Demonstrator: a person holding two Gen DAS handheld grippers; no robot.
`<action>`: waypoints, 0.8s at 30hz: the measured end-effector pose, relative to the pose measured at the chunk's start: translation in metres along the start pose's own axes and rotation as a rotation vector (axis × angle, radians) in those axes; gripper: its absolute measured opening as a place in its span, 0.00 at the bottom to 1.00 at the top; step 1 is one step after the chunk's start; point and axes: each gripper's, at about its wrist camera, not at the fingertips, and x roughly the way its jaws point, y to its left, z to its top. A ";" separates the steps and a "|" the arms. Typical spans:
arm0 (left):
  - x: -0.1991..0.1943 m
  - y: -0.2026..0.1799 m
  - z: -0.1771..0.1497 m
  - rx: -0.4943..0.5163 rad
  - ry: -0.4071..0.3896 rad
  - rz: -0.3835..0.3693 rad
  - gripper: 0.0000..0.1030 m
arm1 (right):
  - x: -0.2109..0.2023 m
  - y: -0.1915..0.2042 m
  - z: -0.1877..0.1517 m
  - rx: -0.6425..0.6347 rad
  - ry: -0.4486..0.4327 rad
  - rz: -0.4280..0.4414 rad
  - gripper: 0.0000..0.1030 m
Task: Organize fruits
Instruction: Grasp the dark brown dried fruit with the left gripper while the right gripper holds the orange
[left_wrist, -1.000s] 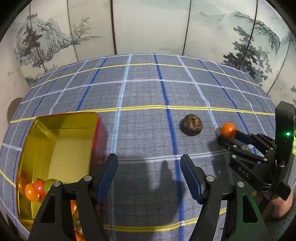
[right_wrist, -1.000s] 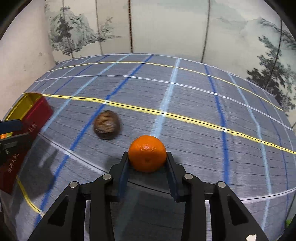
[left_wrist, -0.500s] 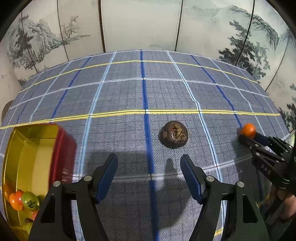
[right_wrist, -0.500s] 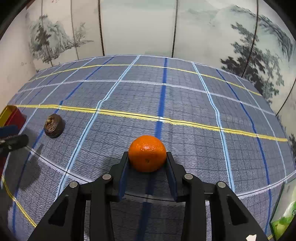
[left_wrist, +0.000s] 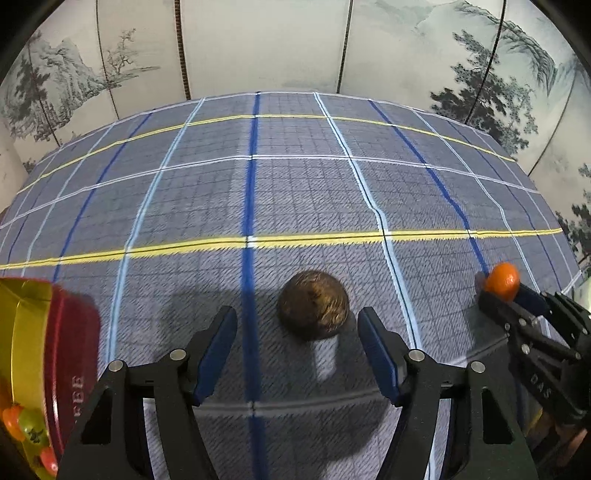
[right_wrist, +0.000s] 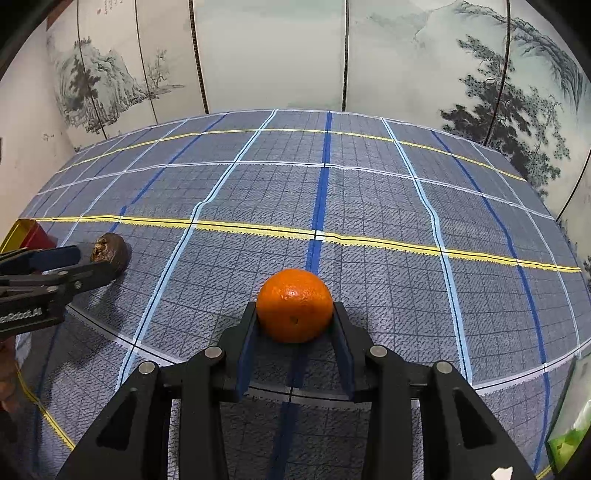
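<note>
Left wrist view: my left gripper (left_wrist: 297, 350), jaws closing, straddles the round dark-brown wrinkled fruit (left_wrist: 313, 309), pads not yet touching; I judge pickup is next. Right gripper (right_wrist: 294, 334), beside that fruit, clamps the round orange tangerine (right_wrist: 294, 305).

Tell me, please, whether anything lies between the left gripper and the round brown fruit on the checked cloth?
Nothing visible does. The round brown fruit sits on bare blue checked cloth just ahead of the left gripper, whose fingers are closing with only cloth between them; it touches neither.

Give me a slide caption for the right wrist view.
Right hand-held gripper clamps a round orange tangerine above the blue checked tablecloth.
</note>
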 end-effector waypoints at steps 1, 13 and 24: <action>0.003 -0.001 0.002 0.001 0.002 0.002 0.64 | 0.000 0.000 0.000 0.001 0.000 0.001 0.34; -0.001 0.000 -0.007 0.018 -0.002 0.002 0.41 | 0.001 0.002 0.000 -0.006 0.002 -0.007 0.35; -0.032 0.012 -0.035 -0.007 0.014 0.013 0.40 | 0.001 0.003 0.000 -0.010 0.002 -0.014 0.35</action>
